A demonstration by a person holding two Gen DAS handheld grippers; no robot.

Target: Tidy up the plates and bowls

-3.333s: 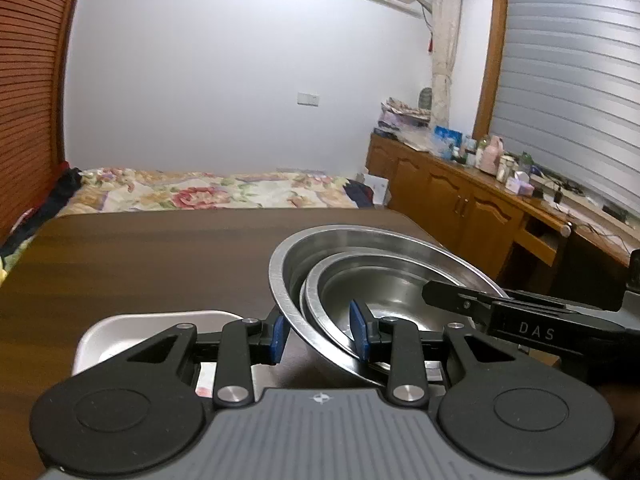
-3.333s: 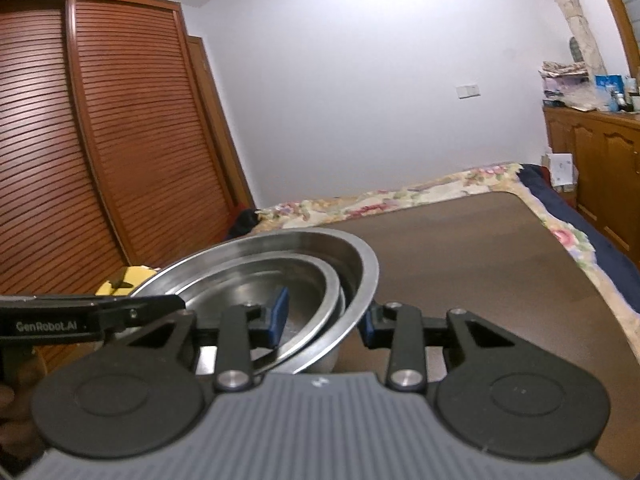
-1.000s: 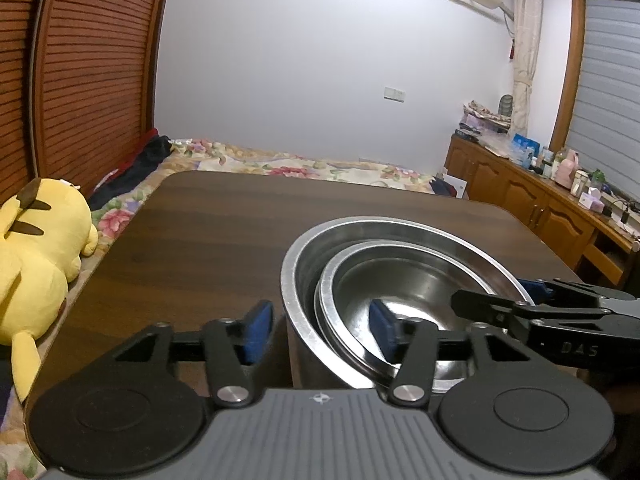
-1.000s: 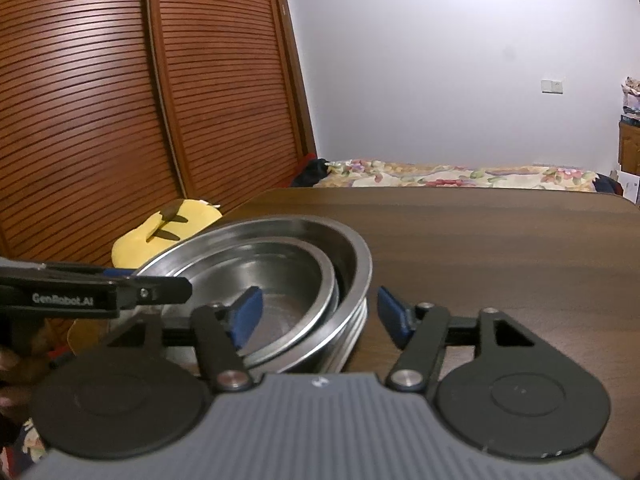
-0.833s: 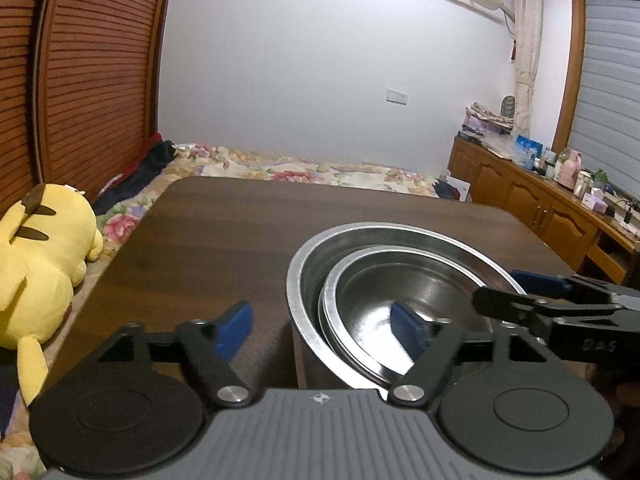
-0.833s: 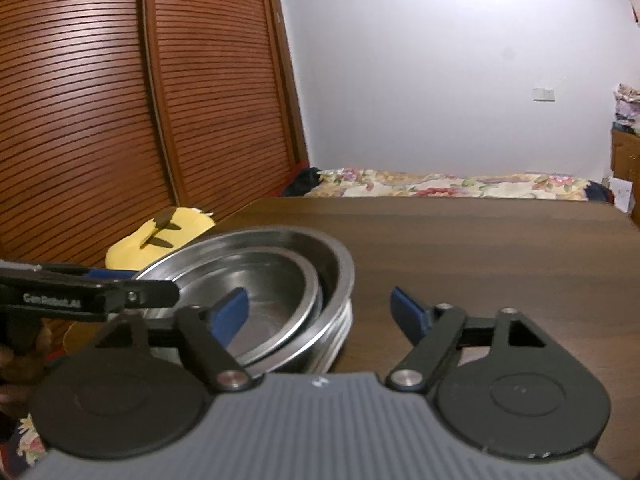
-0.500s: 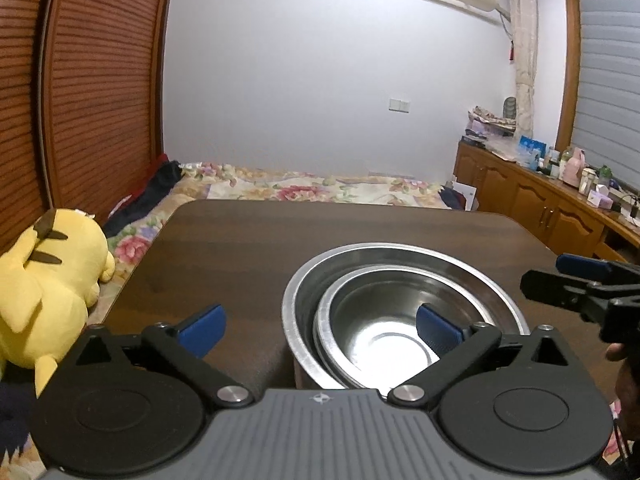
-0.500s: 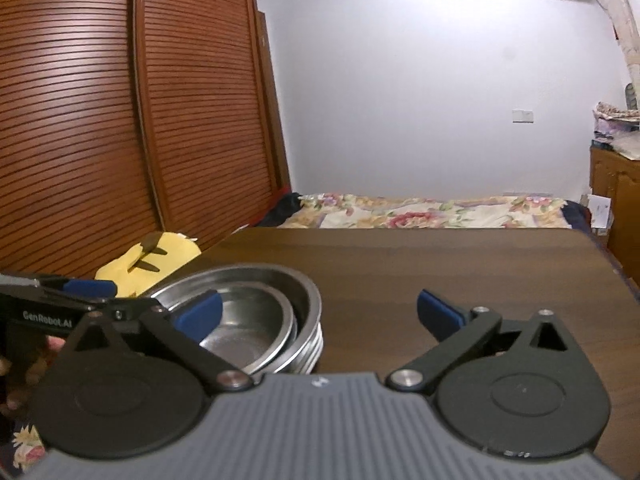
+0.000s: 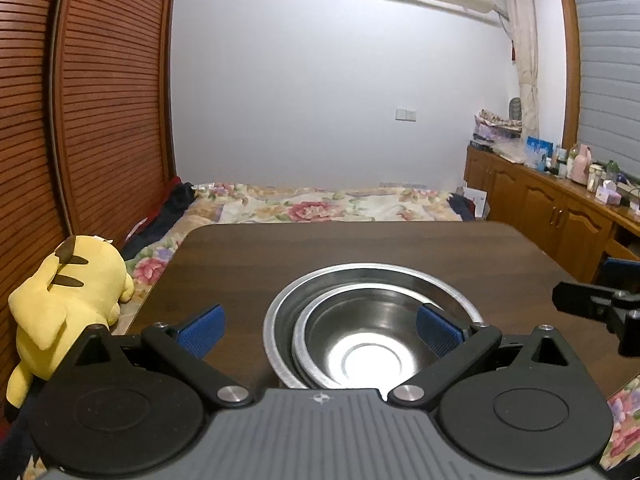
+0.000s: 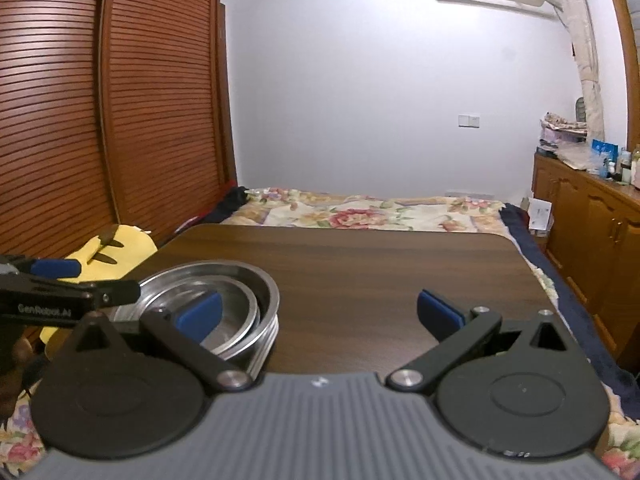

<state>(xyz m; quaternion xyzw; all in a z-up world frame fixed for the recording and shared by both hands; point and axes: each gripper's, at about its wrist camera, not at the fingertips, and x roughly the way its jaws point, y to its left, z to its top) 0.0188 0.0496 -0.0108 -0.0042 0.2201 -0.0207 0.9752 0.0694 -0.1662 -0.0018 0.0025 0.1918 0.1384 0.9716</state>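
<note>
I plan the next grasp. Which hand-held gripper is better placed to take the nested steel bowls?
Probably left: the left hand-held gripper is open with the nested steel bowls centred ahead; they sit off-side of the right hand-held gripper.

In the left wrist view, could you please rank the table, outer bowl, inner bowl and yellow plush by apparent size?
1. table
2. outer bowl
3. inner bowl
The yellow plush looks similar to the bowls, so its place is unsure.

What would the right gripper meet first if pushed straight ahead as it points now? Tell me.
Probably nothing nearby: the right gripper, jaws open, points over bare table, with the nested steel bowls off to its left. Farther on lies the flowered bed, though depth is uncertain.
</note>
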